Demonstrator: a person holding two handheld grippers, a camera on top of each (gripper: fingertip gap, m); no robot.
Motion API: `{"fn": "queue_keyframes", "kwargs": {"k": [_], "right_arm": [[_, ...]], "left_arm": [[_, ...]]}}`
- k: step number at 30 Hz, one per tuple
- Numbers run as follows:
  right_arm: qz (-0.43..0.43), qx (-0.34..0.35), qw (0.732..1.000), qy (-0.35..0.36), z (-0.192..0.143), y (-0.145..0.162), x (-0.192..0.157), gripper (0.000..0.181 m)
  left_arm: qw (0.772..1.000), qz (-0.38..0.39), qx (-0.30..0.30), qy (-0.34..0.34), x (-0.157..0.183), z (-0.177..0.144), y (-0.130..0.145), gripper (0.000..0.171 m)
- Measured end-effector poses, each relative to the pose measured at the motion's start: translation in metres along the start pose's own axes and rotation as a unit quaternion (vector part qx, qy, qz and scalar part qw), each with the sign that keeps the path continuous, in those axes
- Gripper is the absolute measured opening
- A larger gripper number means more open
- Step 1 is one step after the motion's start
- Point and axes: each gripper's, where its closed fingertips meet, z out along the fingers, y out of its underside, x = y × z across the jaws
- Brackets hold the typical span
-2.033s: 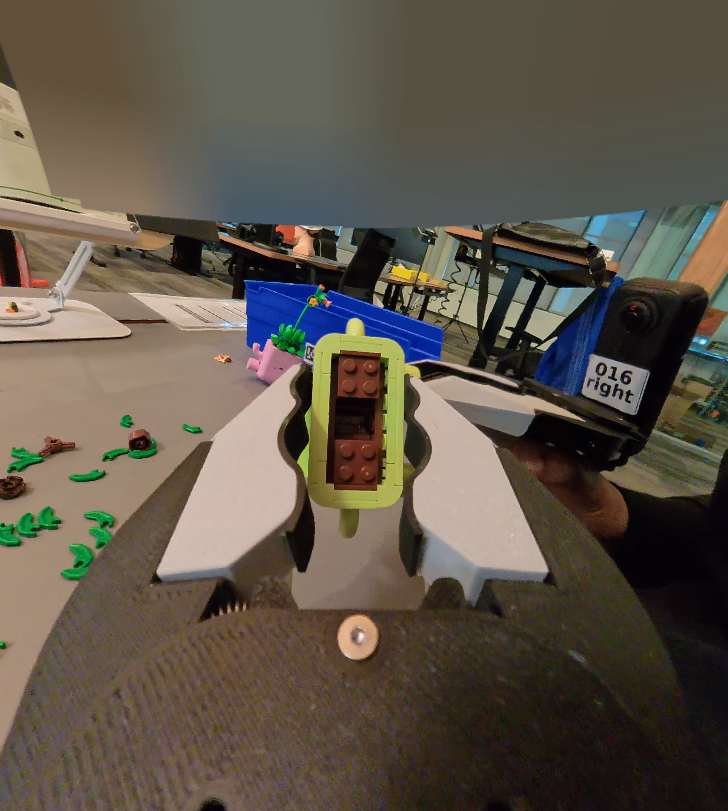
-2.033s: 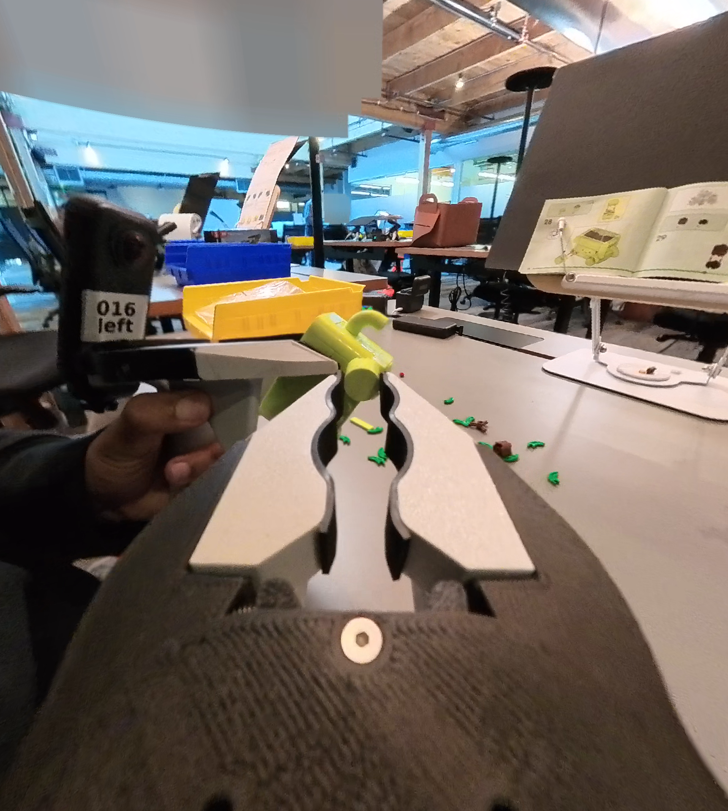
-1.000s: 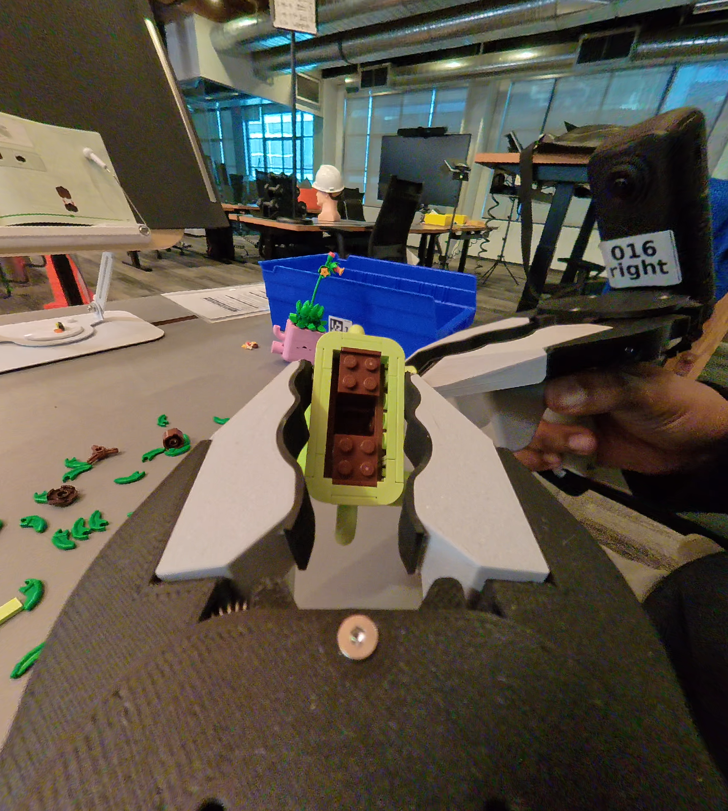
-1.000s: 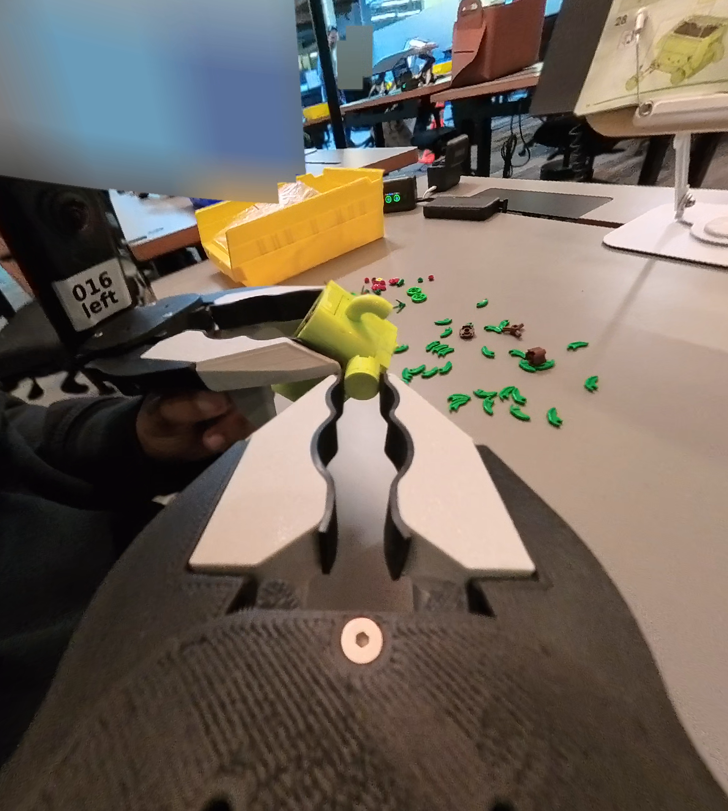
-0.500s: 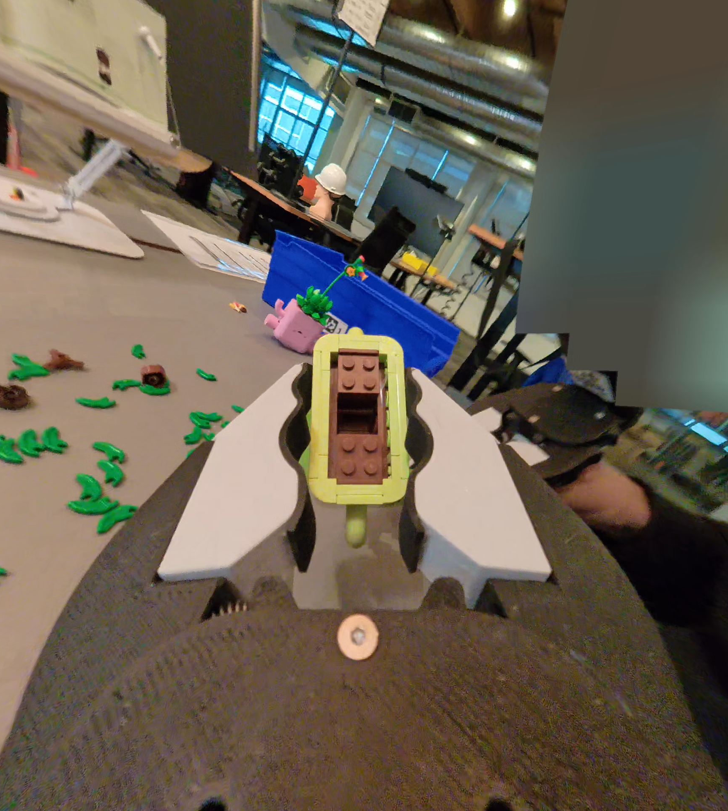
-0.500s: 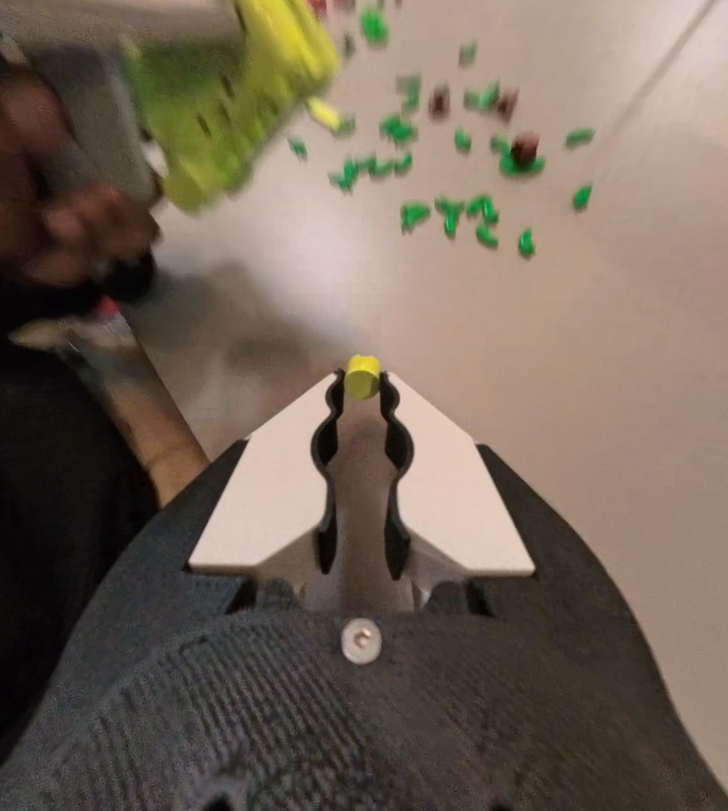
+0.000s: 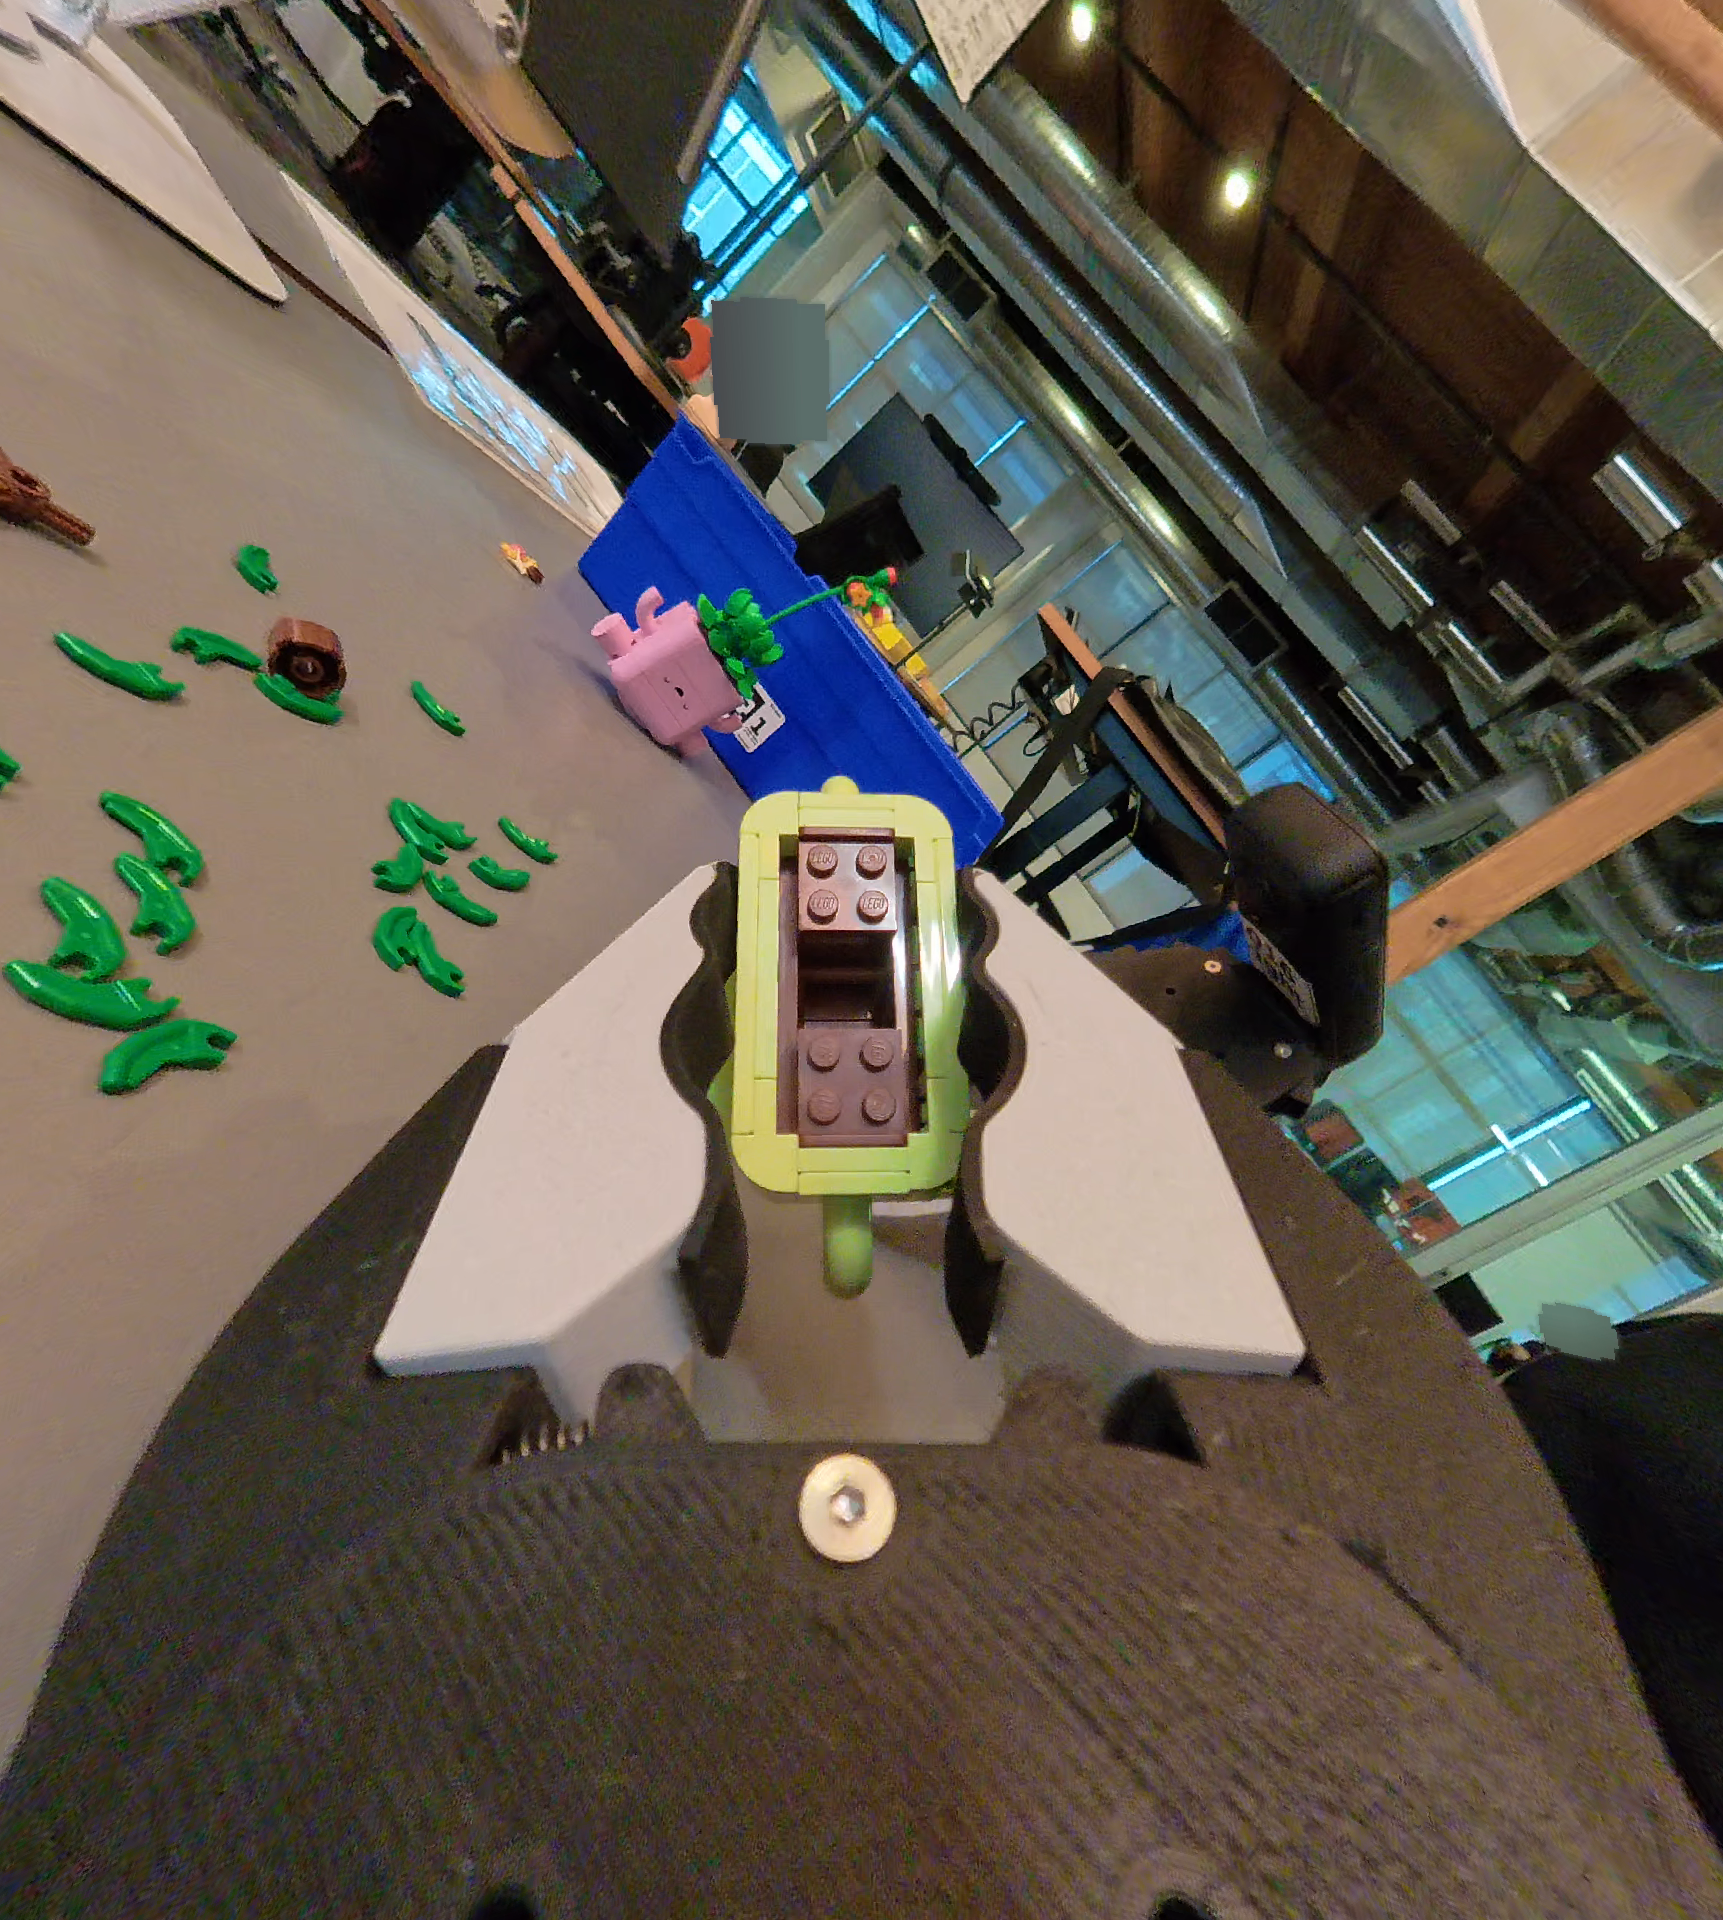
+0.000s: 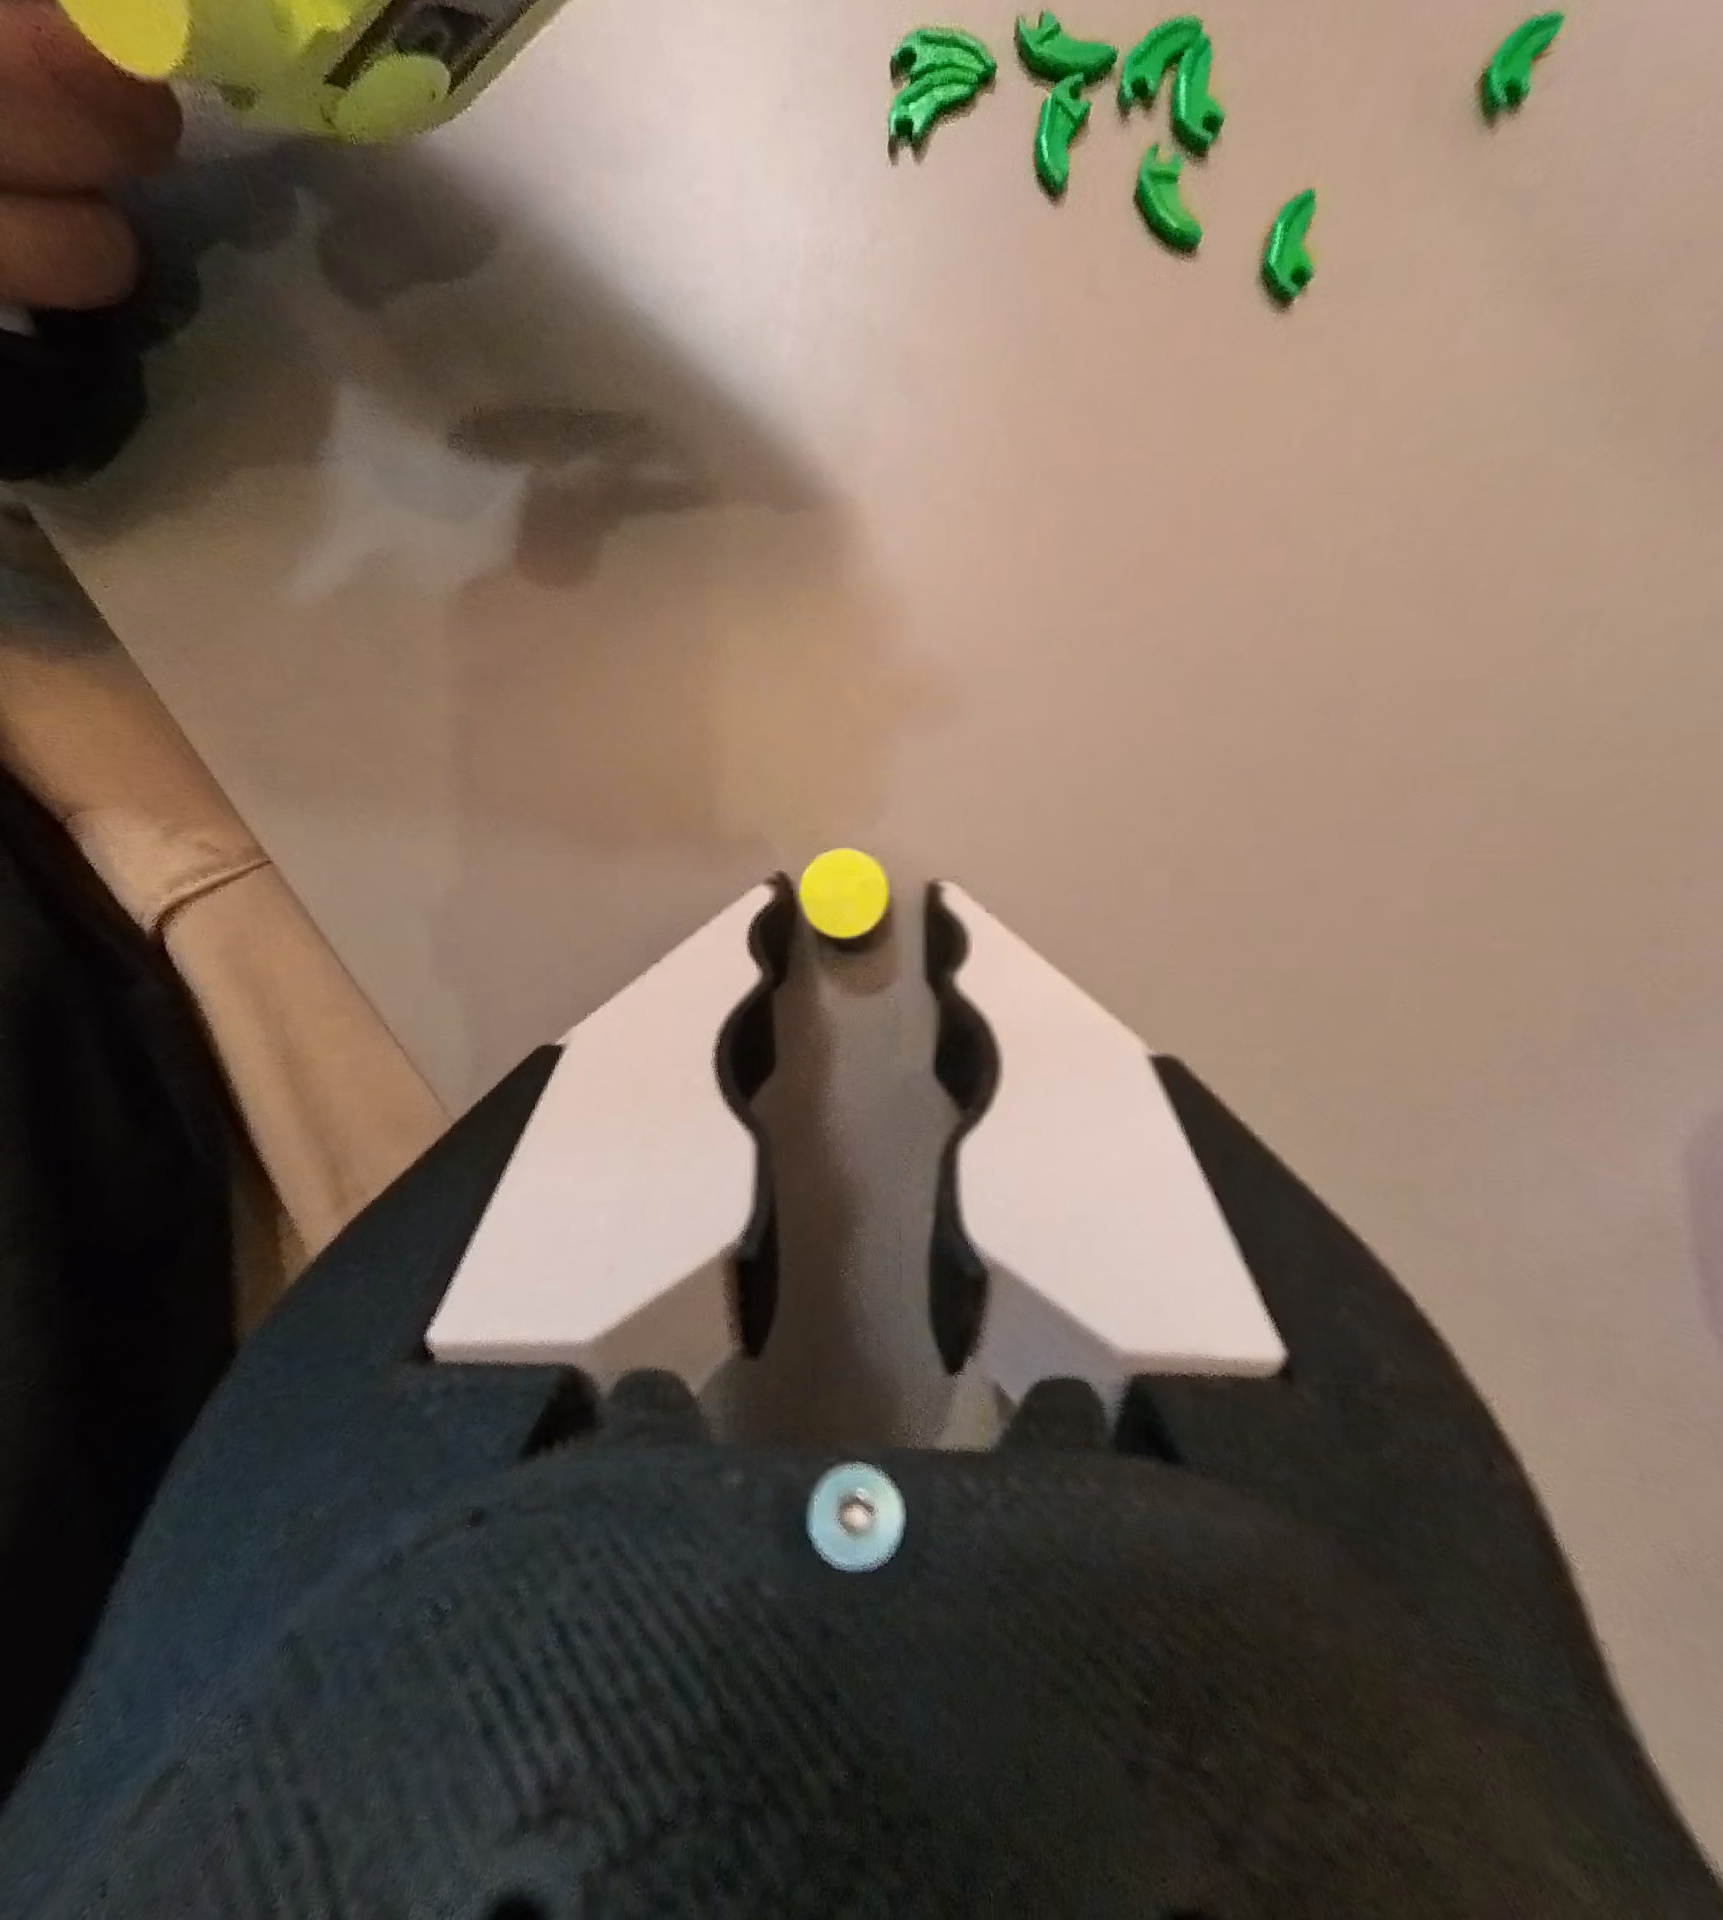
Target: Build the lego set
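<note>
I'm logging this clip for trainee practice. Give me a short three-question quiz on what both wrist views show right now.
1. True or false: the left gripper is shut on the lime-green planter build.
2. What lies between the fingertips of the right gripper? A) a green leaf piece B) a small yellow round piece C) a brown stud
3. In the left wrist view, what stands directly in front of the blue bin?

Key:
1. True; both fingers press its sides.
2. B; the jaws are apart and only the left finger looks near it, so it seems to rest on the grey table.
3. The pink pot build with a green plant on it.
</note>
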Motion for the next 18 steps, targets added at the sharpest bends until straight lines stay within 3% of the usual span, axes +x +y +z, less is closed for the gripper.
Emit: {"fn": "queue_keyframes", "kwargs": {"k": [3, 5, 10, 14, 18], "right_arm": [[-0.052, 0.054, 0.997, 0.035, -0.006, -0.023, 0.0, 0.053], [-0.097, 0.117, 0.987, 0.054, -0.015, -0.047, -0.009, 0.061], [-0.171, 0.205, 0.961, 0.076, -0.02, -0.089, -0.033, 0.065], [-0.21, 0.264, 0.937, 0.091, -0.025, -0.104, -0.043, 0.079], [-0.237, 0.322, 0.909, 0.117, -0.039, -0.117, -0.052, 0.076]], "left_arm": [[1.0, -0.021, 0.001, 0.008, -0.001, -0.001, -0.001, 0.04], [0.999, -0.032, -0.014, 0.016, 0.0, 0.0, 0.002, 0.04], [0.997, -0.055, -0.037, 0.038, 0.006, 0.002, 0.01, 0.04], [0.982, -0.154, -0.035, 0.105, 0.017, -0.001, 0.01, 0.04], [0.962, -0.22, -0.026, 0.158, 0.027, -0.003, 0.007, 0.04]]}}
